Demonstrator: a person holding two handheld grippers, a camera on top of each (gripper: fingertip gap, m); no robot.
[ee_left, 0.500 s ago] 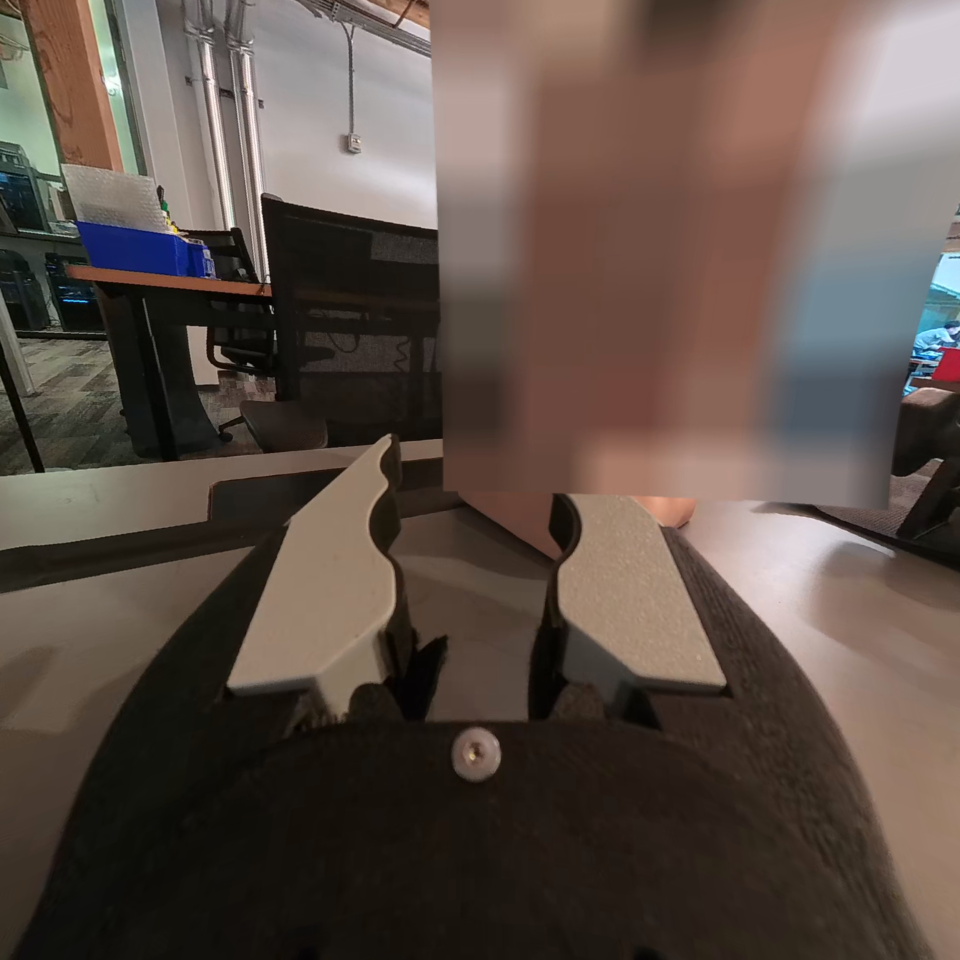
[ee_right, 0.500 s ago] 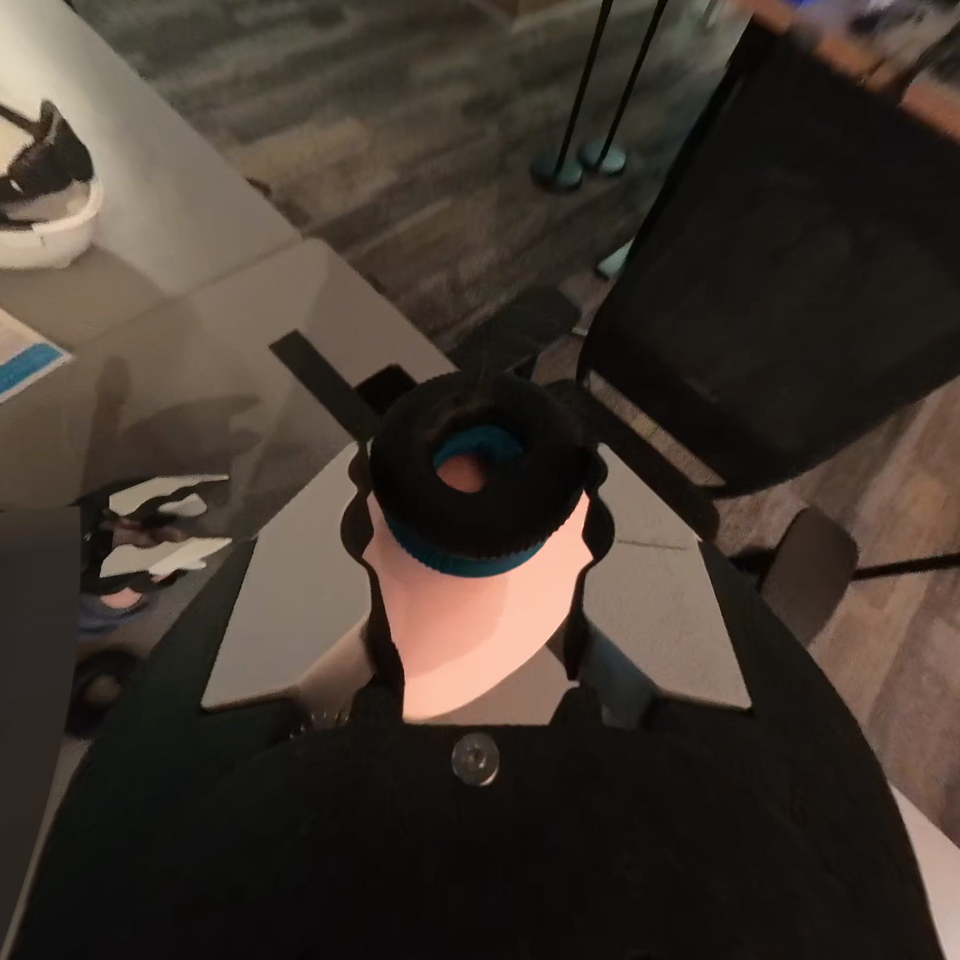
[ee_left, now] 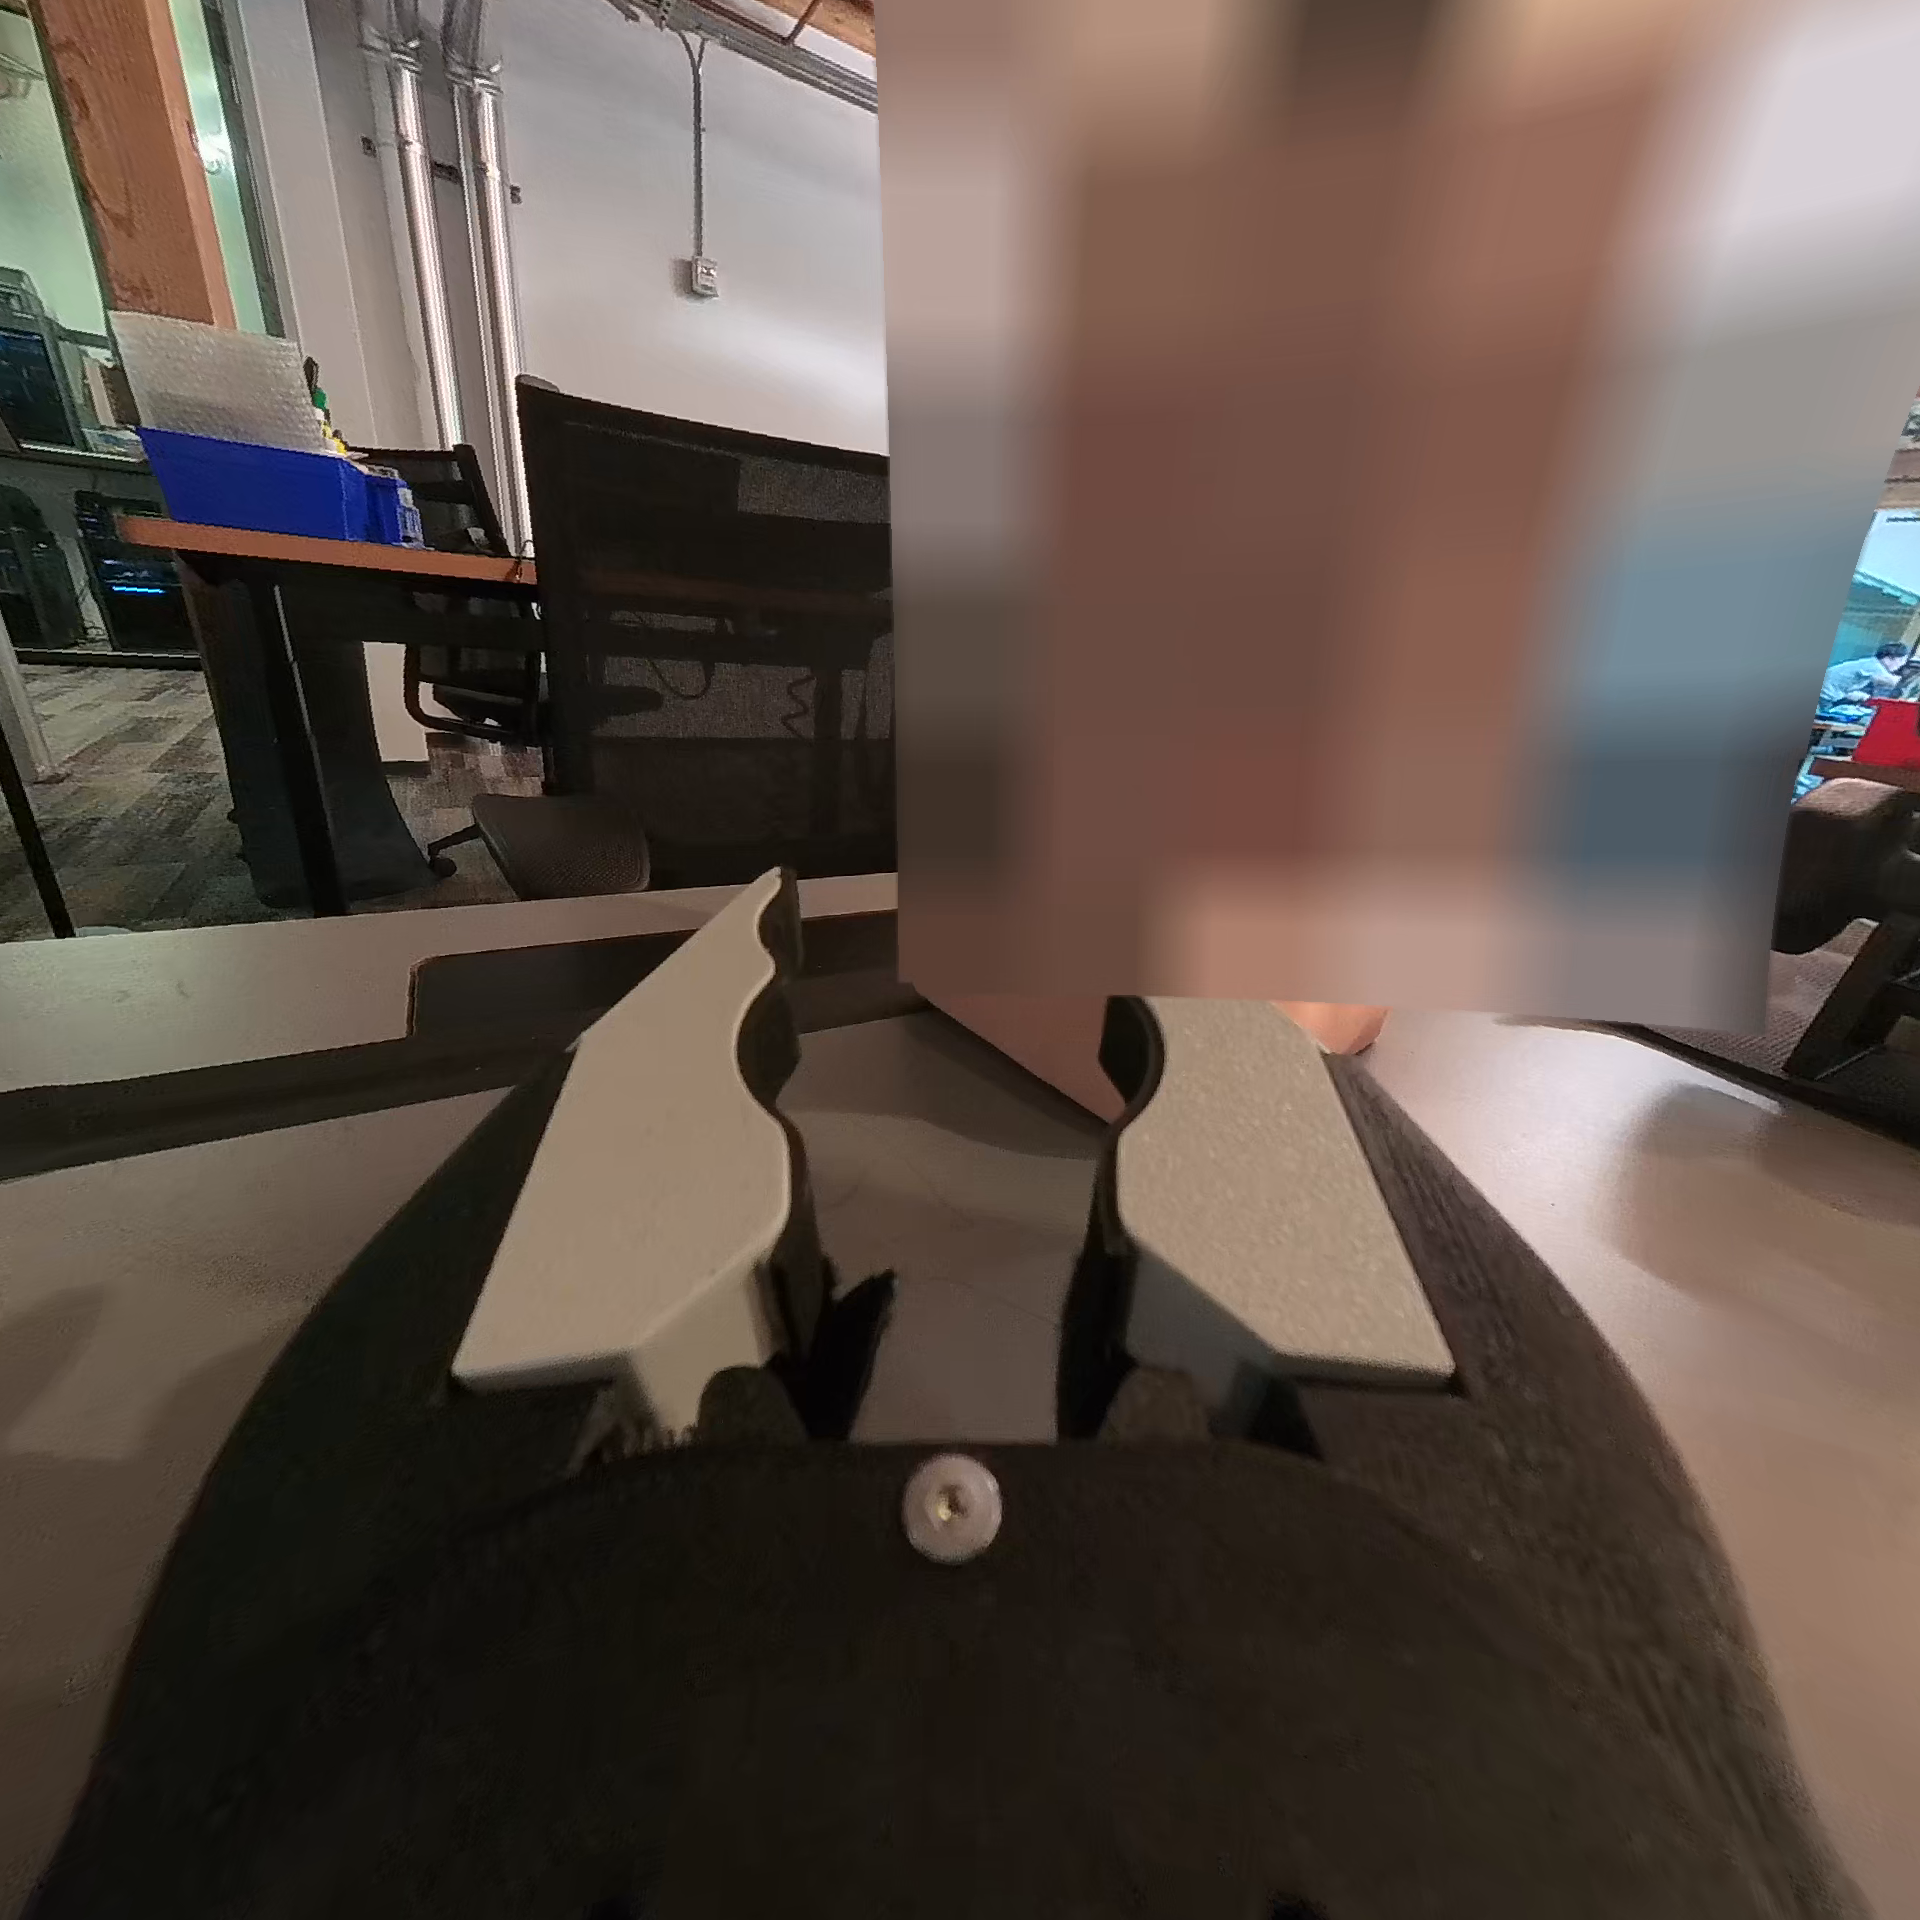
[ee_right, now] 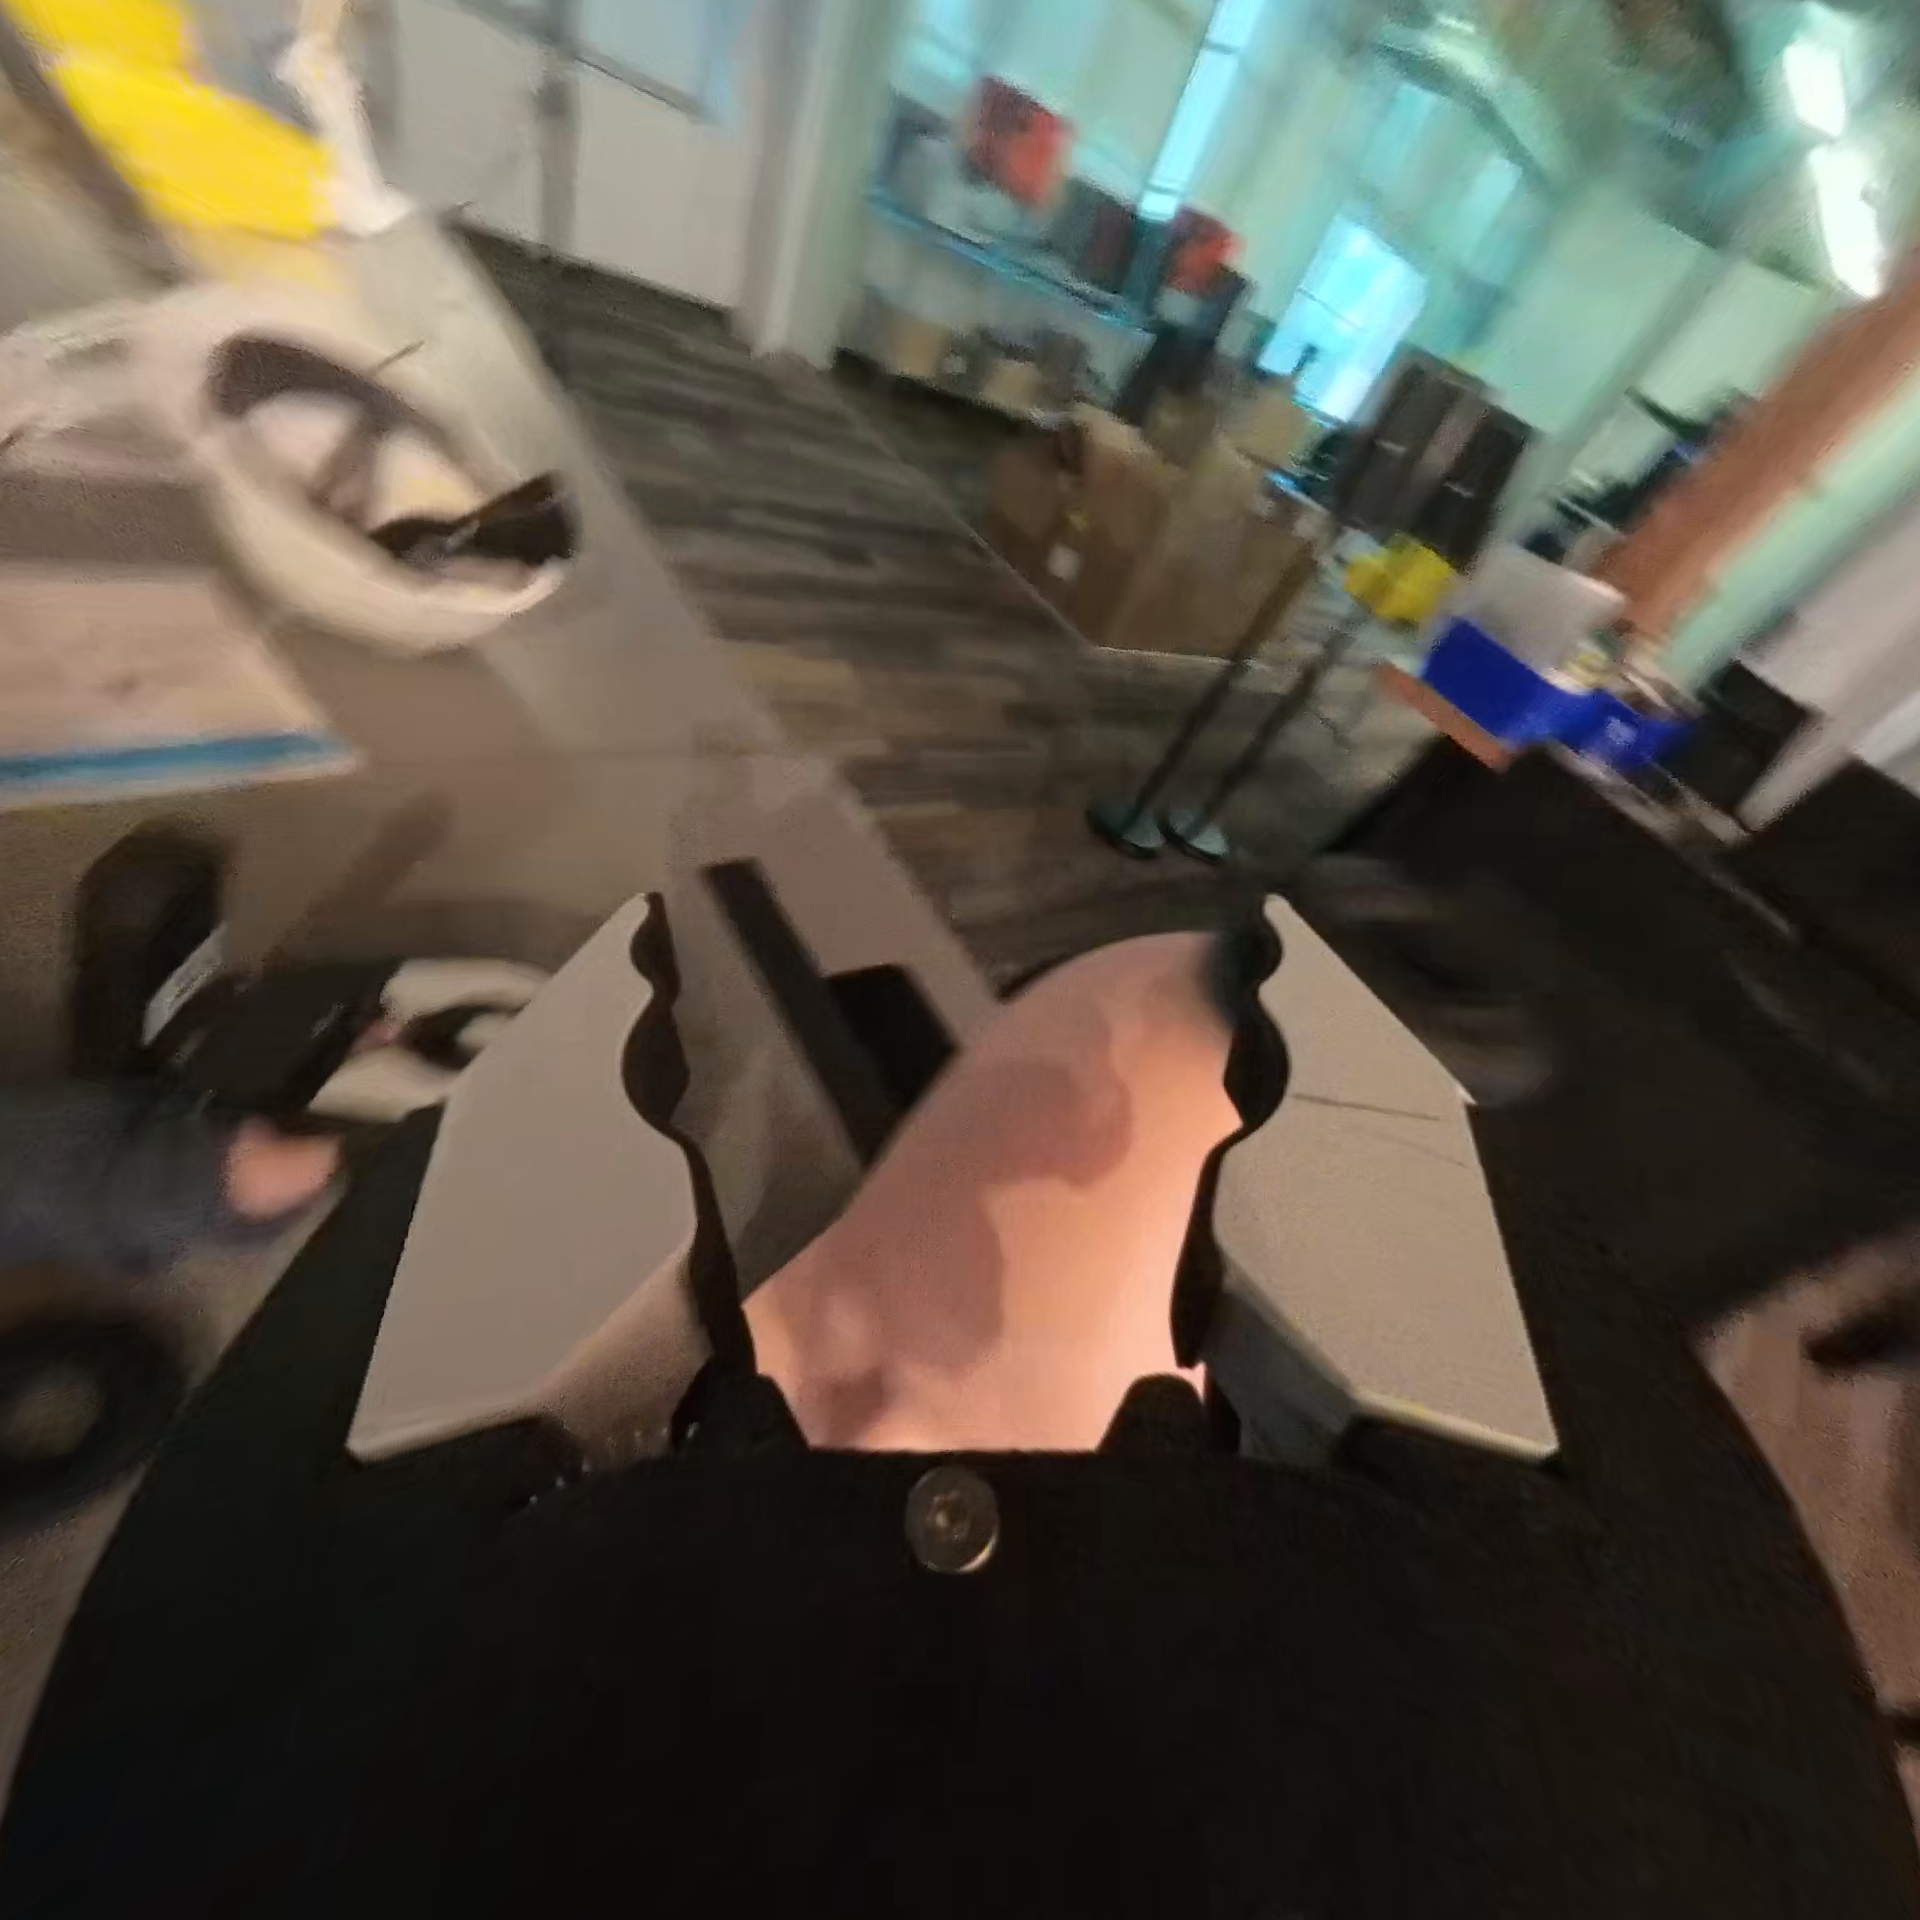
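Observation:
My left gripper (ee_left: pixel 945 966) lies low on the grey table (ee_left: pixel 1621 1195), open and empty. Just past its fingertips stands a pink object (ee_left: pixel 1039 1049). Only its base shows, since a mosaic patch covers the rest. The right wrist view is motion-blurred. My right gripper (ee_right: pixel 956 914) is open with its jaws wide apart, and the pink object (ee_right: pixel 1039 1195) sits between them, close to the right finger. I cannot make out any ring on top of it. The left gripper (ee_right: pixel 436 1029) shows as a blur at the lower left.
A white bowl (ee_right: pixel 364 509) with dark items sits on the table at the far left. A black mesh chair (ee_left: pixel 707 623) stands beyond the table edge. Behind it a blue bin (ee_left: pixel 260 488) rests on a wooden desk. Black stanchion posts (ee_right: pixel 1195 821) stand on the carpet.
The right gripper has swung upward fast and its jaws have spread wider. The black and blue ring seen on top of the pink object no longer shows there. The left gripper has not moved.

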